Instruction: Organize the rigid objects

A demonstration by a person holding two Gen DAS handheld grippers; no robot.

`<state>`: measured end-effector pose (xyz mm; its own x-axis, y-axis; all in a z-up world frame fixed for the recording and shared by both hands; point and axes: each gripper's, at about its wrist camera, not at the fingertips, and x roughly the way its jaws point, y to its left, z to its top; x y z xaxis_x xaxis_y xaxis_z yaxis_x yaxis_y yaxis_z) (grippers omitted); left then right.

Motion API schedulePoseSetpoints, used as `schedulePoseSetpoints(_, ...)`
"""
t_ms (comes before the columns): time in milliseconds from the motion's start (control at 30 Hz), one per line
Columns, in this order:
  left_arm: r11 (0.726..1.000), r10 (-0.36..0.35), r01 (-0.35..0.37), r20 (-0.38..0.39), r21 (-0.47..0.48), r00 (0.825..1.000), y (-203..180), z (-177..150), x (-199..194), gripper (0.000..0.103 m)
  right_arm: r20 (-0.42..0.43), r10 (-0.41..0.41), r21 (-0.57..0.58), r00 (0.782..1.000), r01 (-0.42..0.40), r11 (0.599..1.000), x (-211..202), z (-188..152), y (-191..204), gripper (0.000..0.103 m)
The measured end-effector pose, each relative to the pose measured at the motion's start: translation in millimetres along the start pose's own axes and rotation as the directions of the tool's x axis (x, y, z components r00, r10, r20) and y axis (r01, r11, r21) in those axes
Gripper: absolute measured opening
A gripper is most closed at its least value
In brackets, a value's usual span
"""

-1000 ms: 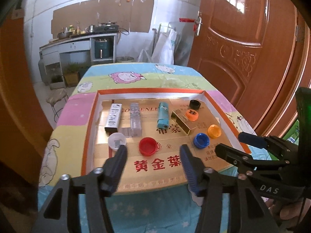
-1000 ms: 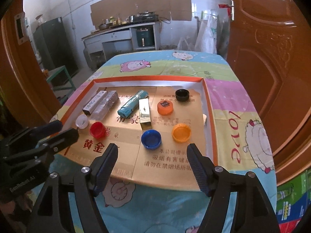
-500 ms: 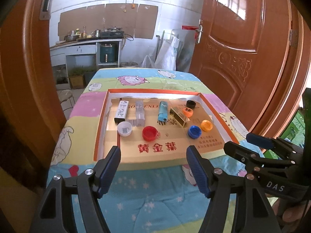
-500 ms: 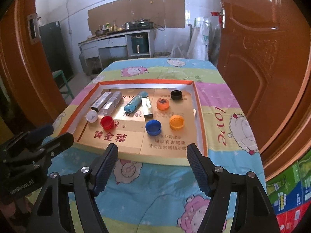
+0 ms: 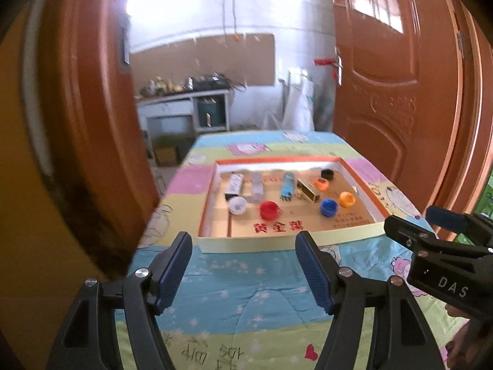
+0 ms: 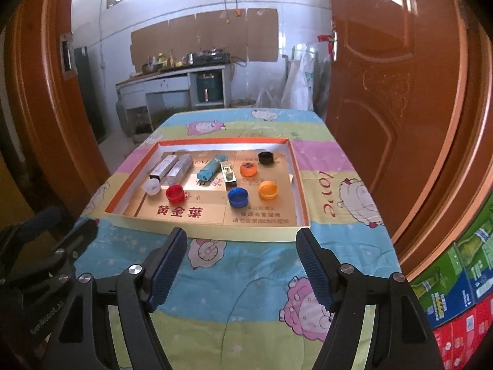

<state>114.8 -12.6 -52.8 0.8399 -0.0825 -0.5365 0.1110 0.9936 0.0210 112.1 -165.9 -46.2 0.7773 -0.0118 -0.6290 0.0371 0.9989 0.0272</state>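
A shallow cardboard tray [image 6: 300,185] with an orange rim lies on the table. Inside it sit a white cap [image 6: 151,187], a red cap [image 6: 175,193], a blue cap [image 6: 238,197], two orange caps [image 6: 267,190] and a black cap [image 6: 265,157]. Behind the caps lie a white box [image 6: 163,166], a clear box [image 6: 180,166], a teal tube [image 6: 212,166] and a gold box [image 6: 228,175]. My left gripper [image 5: 243,248] is open and empty, hanging over the tablecloth in front of the tray. My right gripper [image 6: 240,243] is also open and empty, just short of the tray's near edge.
A cartoon-print cloth [image 6: 252,277] covers the table. Brown wooden doors [image 6: 385,92] stand on both sides. A kitchen counter [image 6: 172,83] is far behind. Stacked coloured cartons [image 6: 462,283] sit low at the right.
Both grippers have pulled back from the tray and risen a little. The left gripper's jaws have spread a bit wider. The tray's contents have not moved.
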Motion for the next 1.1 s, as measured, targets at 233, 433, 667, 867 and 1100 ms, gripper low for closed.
schedulePoseSetpoints(233,0.992,-0.096,0.096,-0.006,-0.080,0.995,6.1,-5.9,-22.1,0.064,0.072,-0.036,0.002,0.997,0.036,0.999,-42.3,-10.8,10.5,0.075)
schedulePoseSetpoints(433,0.994,-0.051,0.049,-0.022,-0.094,0.998,9.9,-6.9,-43.1,0.064,0.134,-0.057,0.014,0.989,0.055,0.998,-79.4,-21.0,16.2,0.075)
schedulePoseSetpoints(667,0.999,-0.019,0.019,0.015,-0.050,1.000,4.0,-14.3,-76.2,0.064,0.158,-0.078,0.006,0.984,0.078,0.997,-107.8,-33.8,20.6,0.075)
schedulePoseSetpoints(867,0.998,-0.028,0.031,0.052,-0.059,0.998,3.8,-16.7,-96.9,0.064,0.179,-0.083,-0.005,0.980,0.085,0.996,-126.2,-40.7,24.0,0.075)
schedulePoseSetpoints(1100,0.997,-0.022,0.026,0.061,-0.072,0.998,6.2,-16.8,-104.5,0.064,0.193,-0.080,-0.012,0.978,0.084,0.996,-134.8,-41.5,27.1,0.075)
